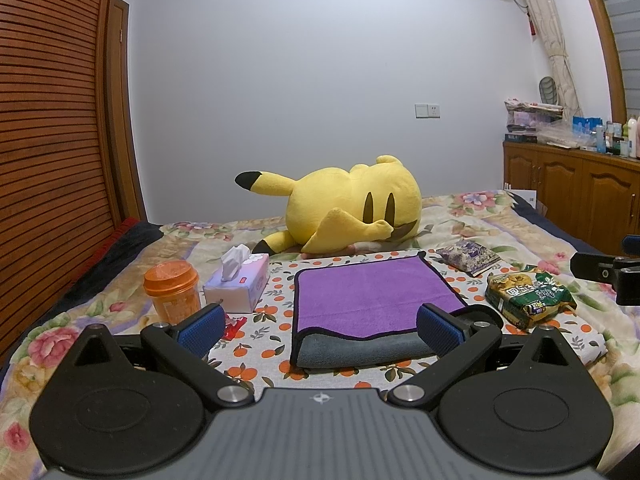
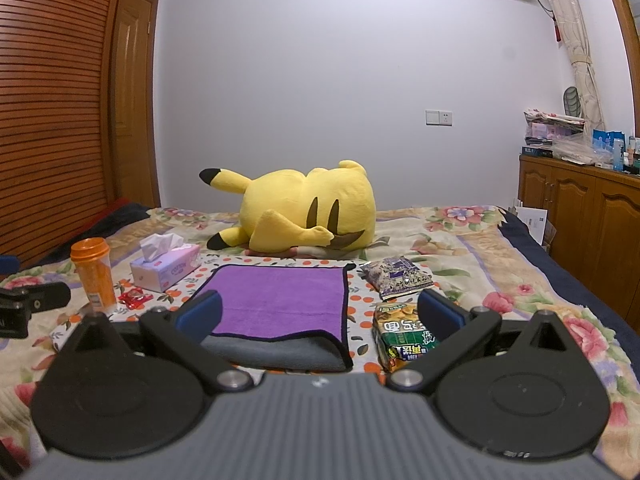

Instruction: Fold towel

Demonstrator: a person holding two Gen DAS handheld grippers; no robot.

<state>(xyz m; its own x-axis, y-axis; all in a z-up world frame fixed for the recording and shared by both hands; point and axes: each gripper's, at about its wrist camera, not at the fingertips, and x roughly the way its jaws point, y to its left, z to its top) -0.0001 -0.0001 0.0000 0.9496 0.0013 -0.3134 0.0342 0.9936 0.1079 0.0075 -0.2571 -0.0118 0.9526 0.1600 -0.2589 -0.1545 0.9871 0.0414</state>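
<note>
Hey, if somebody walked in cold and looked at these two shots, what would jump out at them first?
Most likely the big yellow plush toy lying on its side at the back of the flowered bed. Next, the purple towel, folded over with its grey underside showing along the near edge, on the orange-print cloth in the middle. Both the left claw and the right claw stand open in front of it, holding nothing.

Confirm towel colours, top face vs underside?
The towel is purple on top, grey underneath, with black edging. Left wrist view shows it best.
</note>
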